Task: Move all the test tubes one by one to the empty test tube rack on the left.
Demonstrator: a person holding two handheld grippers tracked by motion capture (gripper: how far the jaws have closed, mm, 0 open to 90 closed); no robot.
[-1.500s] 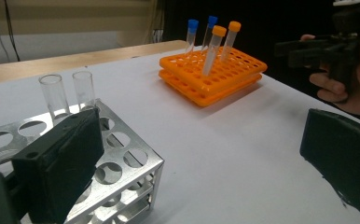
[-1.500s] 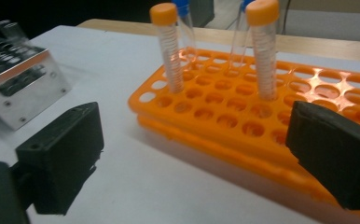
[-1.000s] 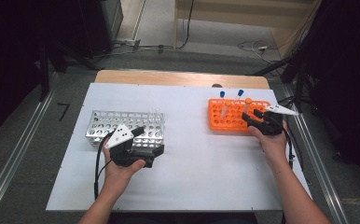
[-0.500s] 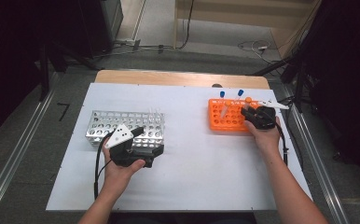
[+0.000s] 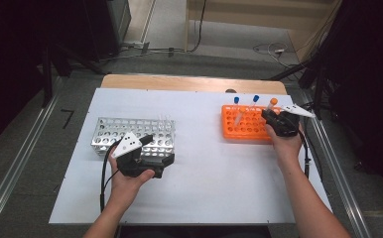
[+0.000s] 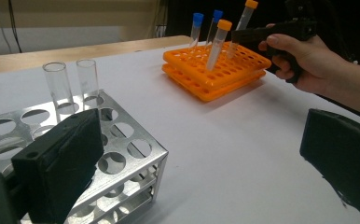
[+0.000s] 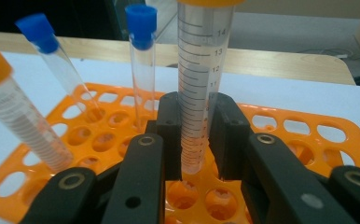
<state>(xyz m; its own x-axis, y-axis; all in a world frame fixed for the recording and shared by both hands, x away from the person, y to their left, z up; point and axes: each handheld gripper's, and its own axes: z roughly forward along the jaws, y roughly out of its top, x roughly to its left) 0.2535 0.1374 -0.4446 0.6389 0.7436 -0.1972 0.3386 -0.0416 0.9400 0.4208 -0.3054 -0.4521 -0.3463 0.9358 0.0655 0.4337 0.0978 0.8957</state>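
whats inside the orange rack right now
The orange rack holds two blue-capped tubes and two orange-capped tubes; the right gripper is clamped on one orange-capped tube. Other holes look empty. The tubes' bottoms below the top plate are hidden.

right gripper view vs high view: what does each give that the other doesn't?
Right gripper view: printed graduations on the orange-capped tube, and the right gripper with both jaws pressed against it.
High view: the metal rack and the left gripper beside it on the white table.
Both: the orange rack with blue-capped tubes.
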